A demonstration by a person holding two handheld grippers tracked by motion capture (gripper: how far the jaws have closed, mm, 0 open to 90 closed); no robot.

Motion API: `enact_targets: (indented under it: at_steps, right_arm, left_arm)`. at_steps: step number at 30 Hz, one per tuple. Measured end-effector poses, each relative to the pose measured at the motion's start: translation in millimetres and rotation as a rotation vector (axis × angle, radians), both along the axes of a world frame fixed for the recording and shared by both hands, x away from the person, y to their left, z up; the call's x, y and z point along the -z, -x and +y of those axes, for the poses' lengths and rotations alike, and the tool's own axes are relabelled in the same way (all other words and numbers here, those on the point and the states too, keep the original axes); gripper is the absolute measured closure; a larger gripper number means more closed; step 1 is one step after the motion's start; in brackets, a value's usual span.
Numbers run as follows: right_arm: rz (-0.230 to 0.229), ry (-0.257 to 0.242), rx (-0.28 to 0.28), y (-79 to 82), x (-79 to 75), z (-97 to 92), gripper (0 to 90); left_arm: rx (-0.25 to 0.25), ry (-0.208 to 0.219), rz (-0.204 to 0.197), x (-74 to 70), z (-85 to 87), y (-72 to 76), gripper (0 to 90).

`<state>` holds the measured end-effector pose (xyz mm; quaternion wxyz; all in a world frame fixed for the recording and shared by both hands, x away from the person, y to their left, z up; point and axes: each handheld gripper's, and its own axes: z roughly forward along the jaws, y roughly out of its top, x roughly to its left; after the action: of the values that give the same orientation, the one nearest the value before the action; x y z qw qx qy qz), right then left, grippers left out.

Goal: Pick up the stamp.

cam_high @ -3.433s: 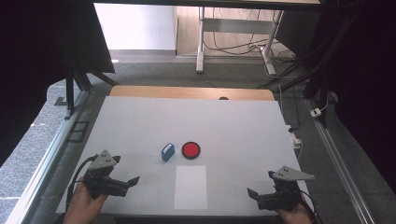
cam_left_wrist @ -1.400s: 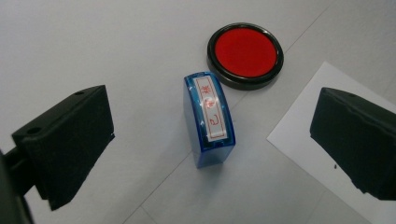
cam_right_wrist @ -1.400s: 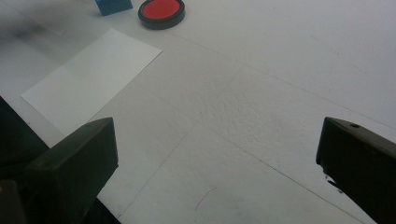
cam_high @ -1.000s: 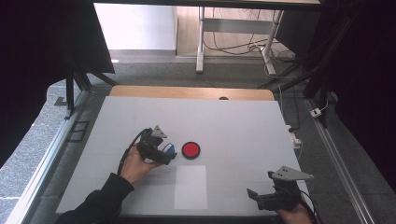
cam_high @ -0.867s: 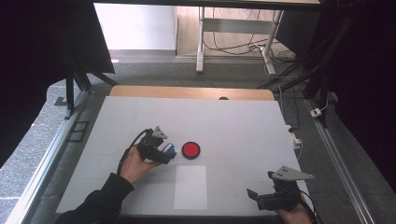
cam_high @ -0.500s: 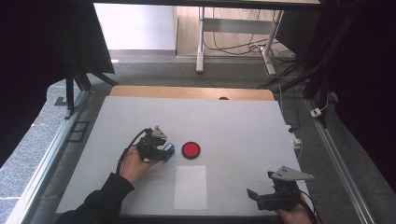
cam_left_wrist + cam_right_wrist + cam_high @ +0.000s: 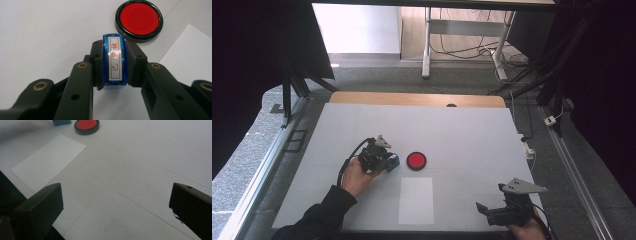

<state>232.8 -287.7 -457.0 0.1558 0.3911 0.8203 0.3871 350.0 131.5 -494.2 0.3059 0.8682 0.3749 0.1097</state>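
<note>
A small blue stamp with a white label of red characters stands on the white table left of a round red ink pad. My left gripper is shut on the stamp: its jaws have just been closing and the pads now press on both long sides. From above, the left gripper and stamp sit just left of the ink pad. My right gripper rests at the table's front right, and the right gripper stands open with nothing between its jaws.
A white sheet of paper lies in front of the ink pad, near the table's front edge. The white table mat ends at a wooden strip at the back. The stamp, ink pad and paper lie far from the right gripper.
The left hand has come from the table's front left corner to the stamp, and its gripper now clasps it. The right gripper has kept still.
</note>
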Motion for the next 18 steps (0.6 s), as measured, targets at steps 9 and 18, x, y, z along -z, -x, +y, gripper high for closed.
enact_targets:
  at_steps: [9, 18]
  right_arm:
    - [-0.001, -0.001, 0.001, 0.1, 0.0, 0.1, 0.0]
    - [-0.001, -0.002, -0.003, -0.3, -0.1, -0.1, 0.0]
  left_arm:
    - [-0.012, 0.031, 0.01, -2.4, 2.5, -0.2, 70.8]
    - [0.024, 0.112, -0.036, -18.8, 11.1, 4.5, 70.8]
